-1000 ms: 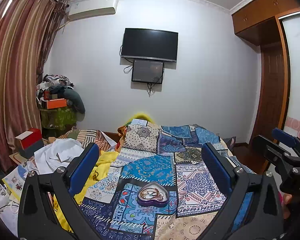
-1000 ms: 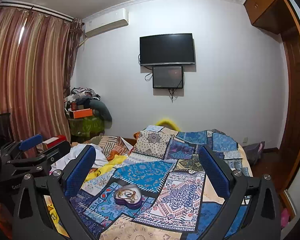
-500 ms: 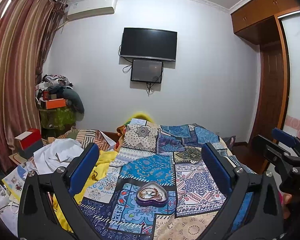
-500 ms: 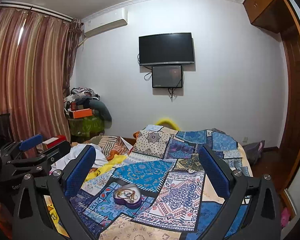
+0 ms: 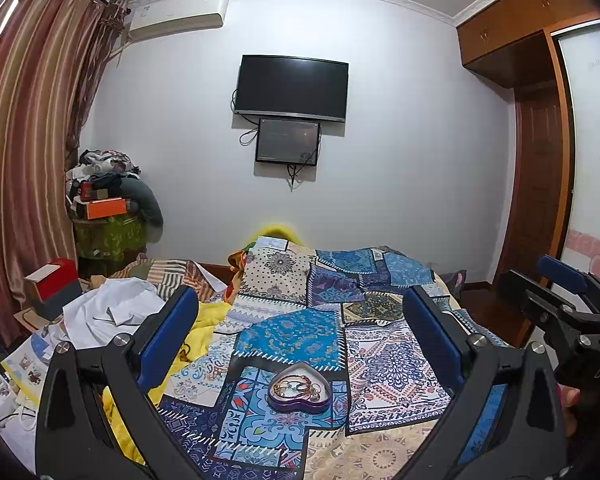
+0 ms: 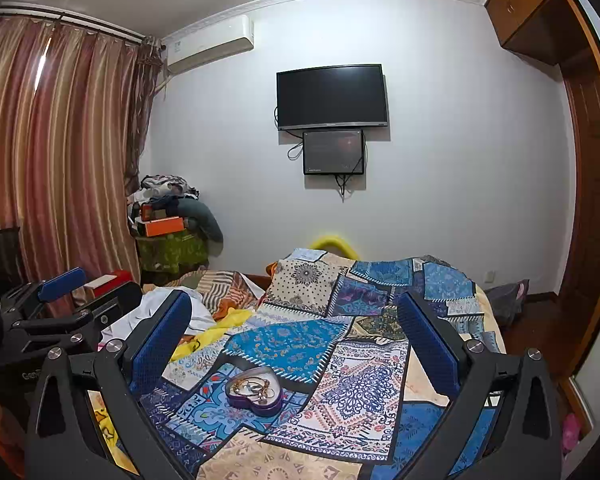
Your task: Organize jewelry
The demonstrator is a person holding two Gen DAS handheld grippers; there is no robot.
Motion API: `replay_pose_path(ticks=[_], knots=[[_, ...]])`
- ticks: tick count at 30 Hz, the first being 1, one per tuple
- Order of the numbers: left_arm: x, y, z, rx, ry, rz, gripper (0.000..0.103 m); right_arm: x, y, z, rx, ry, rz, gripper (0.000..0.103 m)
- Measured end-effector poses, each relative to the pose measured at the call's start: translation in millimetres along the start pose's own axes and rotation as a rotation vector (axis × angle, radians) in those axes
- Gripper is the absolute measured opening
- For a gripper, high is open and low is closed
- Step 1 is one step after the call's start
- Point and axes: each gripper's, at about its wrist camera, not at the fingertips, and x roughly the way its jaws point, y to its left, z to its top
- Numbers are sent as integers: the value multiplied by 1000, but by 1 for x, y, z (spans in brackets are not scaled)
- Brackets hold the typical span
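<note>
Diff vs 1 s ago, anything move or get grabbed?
Almost nothing. Both views drift slightly, so the purple heart-shaped tin of gold jewellery sits marginally lower in frame. Nothing taken or released: left tongs and right tongs stay wide open and empty, tin unmoved on the blue patchwork quilt.

The room is evenly and softly lit, with a cool cast on the pale back wall (image 5: 400, 168). Daylight is filtered through the striped reddish-brown curtains (image 6: 59, 152) (one bright slit glares). Straight lines are bowed by fisheye distortion, corners are vignetted black, and focus is held throughout.
</note>
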Motion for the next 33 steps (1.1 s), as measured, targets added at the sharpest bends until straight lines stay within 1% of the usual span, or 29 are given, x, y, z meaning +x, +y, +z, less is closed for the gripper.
replay_pose_path(ticks=[15,33], knots=[[-1,-1,1,12,8,-18,102,0,0,0,1,2,0,102],[0,-2,0,25,18,-19,102,0,1,-2,-3,13,-4,102]])
